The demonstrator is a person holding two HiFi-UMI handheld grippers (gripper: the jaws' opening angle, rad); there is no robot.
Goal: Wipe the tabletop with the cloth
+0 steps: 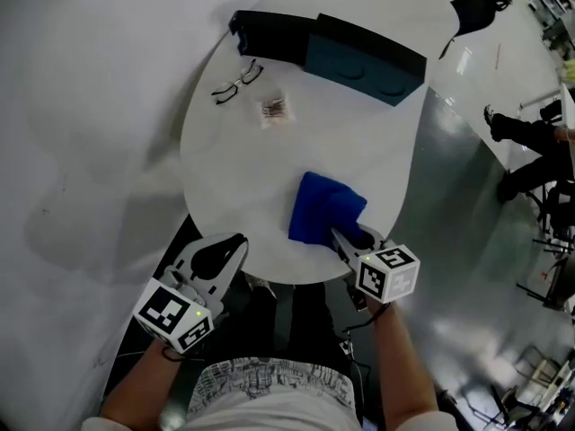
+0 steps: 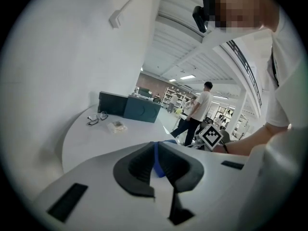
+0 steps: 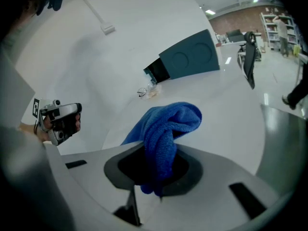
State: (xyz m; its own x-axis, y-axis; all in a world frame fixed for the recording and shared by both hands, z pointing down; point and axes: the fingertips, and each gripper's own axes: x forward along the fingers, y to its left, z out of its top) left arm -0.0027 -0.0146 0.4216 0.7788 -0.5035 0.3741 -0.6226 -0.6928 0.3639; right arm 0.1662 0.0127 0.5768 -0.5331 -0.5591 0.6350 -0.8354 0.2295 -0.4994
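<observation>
The left gripper hangs at the near edge of the round white tabletop, its jaws drawn together on nothing, with glasses and a small packet lying farther back. Right of it, the blue cloth lies bunched on the near tabletop, one end clamped in the right gripper.

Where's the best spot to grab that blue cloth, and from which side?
Its near edge, from the person's side: the cloth bunches there into a thick fold that two jaws can pinch. The right gripper already grips it so.
</observation>
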